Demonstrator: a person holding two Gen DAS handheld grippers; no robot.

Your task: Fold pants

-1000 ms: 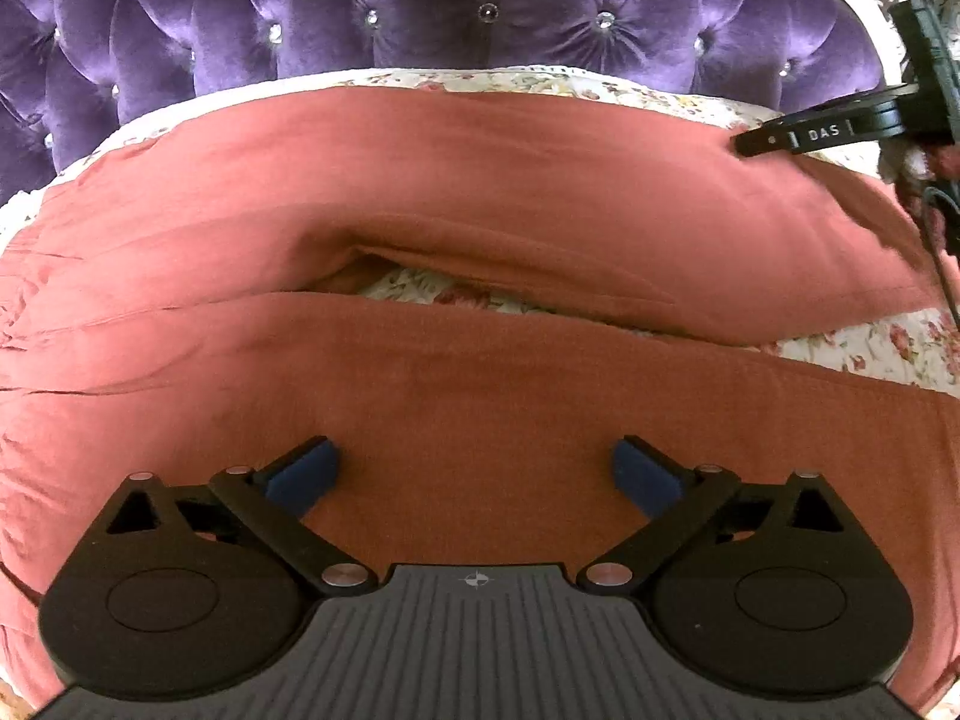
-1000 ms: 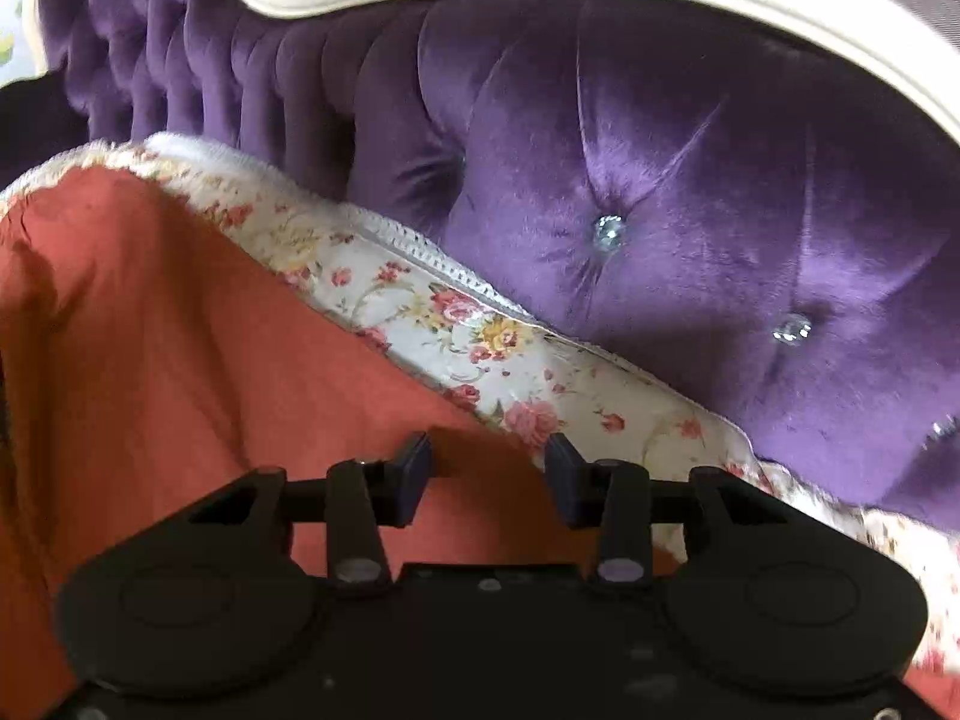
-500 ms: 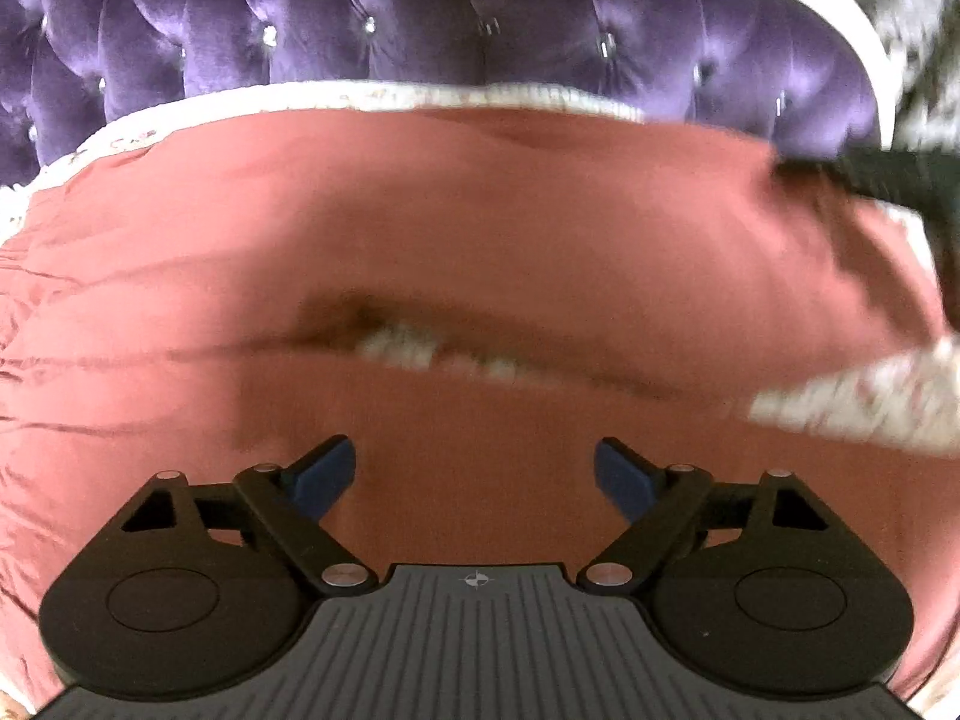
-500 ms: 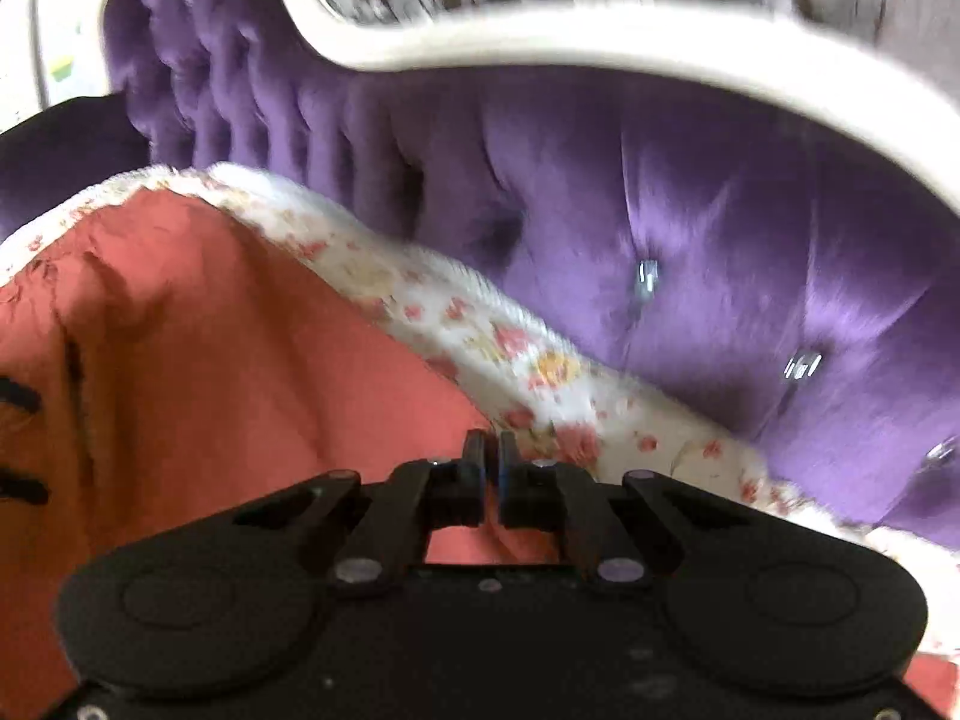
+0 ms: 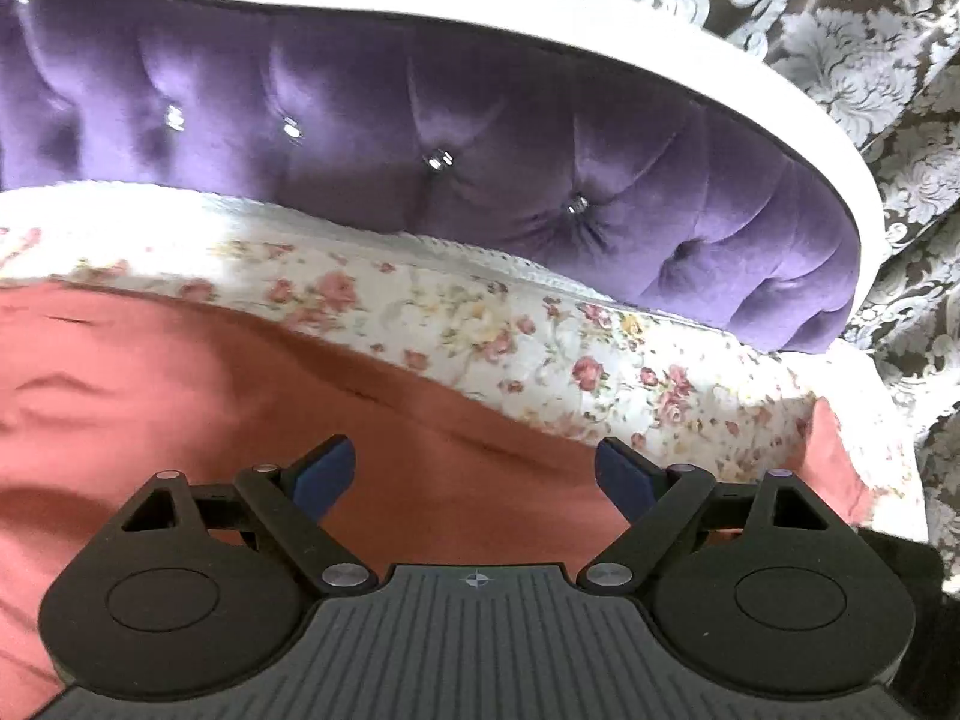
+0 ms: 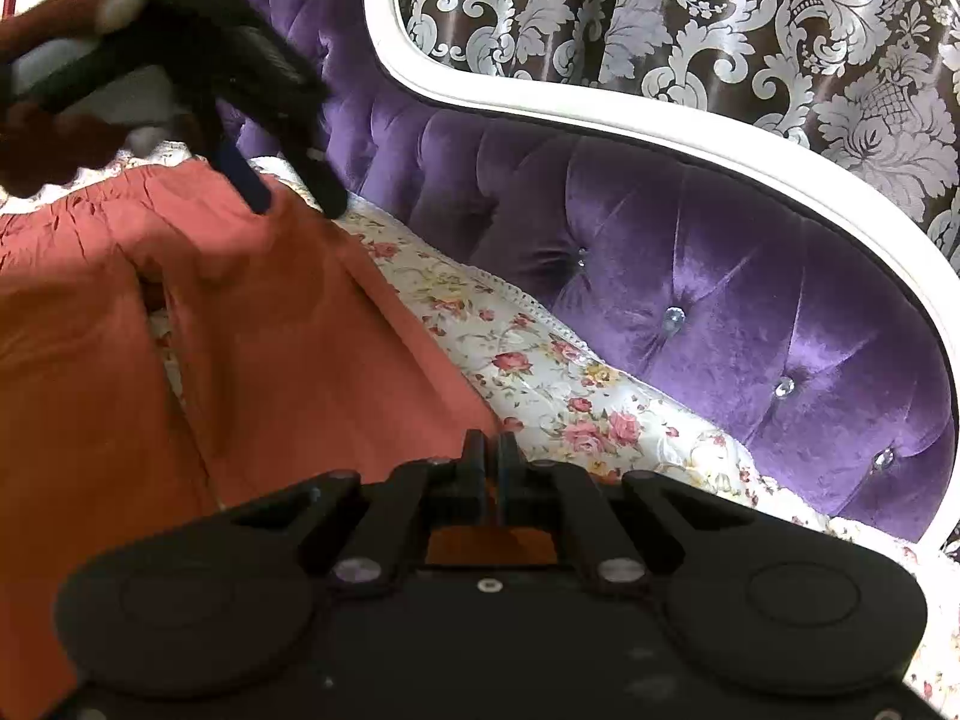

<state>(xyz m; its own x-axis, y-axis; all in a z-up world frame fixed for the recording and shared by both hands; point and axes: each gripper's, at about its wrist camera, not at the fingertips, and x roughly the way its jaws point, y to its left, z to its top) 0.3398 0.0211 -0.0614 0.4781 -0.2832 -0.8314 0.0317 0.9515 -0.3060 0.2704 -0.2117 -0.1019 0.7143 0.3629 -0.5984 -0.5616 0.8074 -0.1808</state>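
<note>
Rust-red pants (image 6: 252,324) lie spread on a floral bedsheet (image 6: 540,372), waistband at the far left, two legs running toward me. My right gripper (image 6: 491,462) is shut on the far leg's hem edge and holds it. My left gripper (image 5: 474,471) is open, its blue pads wide apart just above the pants (image 5: 180,384) near the waist's far edge. It also shows in the right wrist view (image 6: 294,198), fingertips down at the waistband corner.
A purple tufted headboard (image 6: 690,276) with a white frame (image 6: 660,126) runs close behind the pants. A strip of sheet (image 5: 480,324) separates pants and headboard. Patterned wallpaper (image 6: 720,18) is beyond.
My right gripper closed on the leg hem and lifted a little. My left gripper swung across to the far waist edge, staying open.
</note>
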